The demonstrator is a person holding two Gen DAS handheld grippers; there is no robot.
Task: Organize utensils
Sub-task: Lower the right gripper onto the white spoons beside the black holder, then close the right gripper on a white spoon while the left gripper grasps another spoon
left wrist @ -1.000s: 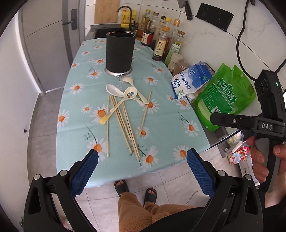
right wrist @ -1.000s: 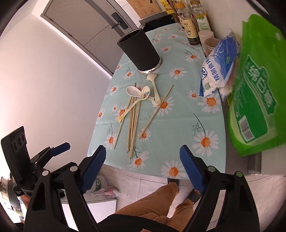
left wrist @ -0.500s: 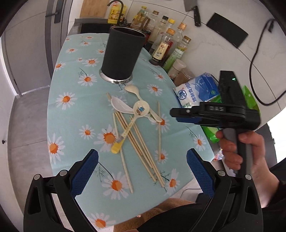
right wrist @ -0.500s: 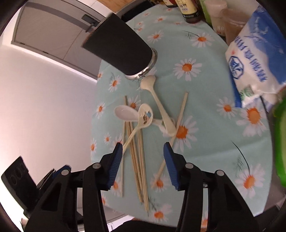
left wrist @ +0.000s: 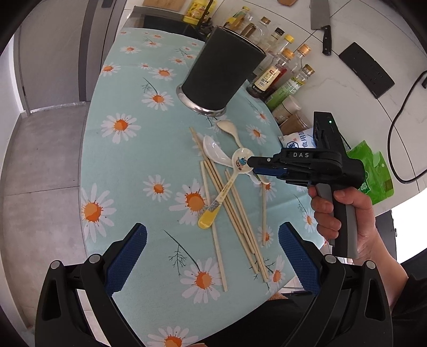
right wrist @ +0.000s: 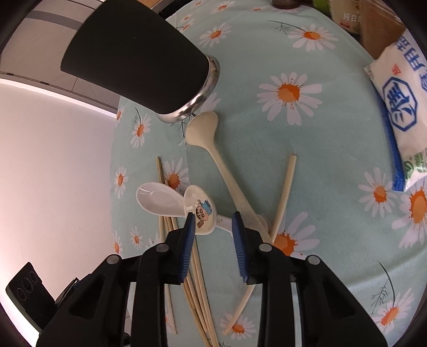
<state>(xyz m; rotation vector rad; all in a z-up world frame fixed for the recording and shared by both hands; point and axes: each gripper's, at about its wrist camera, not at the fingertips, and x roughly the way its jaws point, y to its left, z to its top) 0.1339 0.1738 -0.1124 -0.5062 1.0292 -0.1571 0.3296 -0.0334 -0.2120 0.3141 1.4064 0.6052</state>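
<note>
A black utensil holder (left wrist: 221, 72) stands on the daisy-print tablecloth (left wrist: 128, 160). In front of it lie a cream spoon (left wrist: 228, 128), a white spoon (left wrist: 213, 149), a cartoon spoon with a yellow handle tip (left wrist: 213, 211) and several chopsticks (left wrist: 234, 216). My right gripper (right wrist: 213, 217) hangs low over the cartoon spoon's bowl (right wrist: 198, 208). Its jaws are closing with the bowl between them, and a gap still shows at the right pad. My left gripper (left wrist: 212, 240) is open over the near ends of the chopsticks and holds nothing.
Sauce bottles (left wrist: 272, 77), jars, a white and blue bag (left wrist: 296, 141) and a green bag (left wrist: 373, 170) line the table's right side by the wall. A knife (left wrist: 320, 18) hangs on the wall. A hand (left wrist: 336, 211) holds the right gripper. Grey floor (left wrist: 40, 160) lies left.
Both grippers have come down and forward over the utensils. The right jaws have narrowed from wide apart to either side of the cartoon spoon's bowl. The left jaws stayed wide.
</note>
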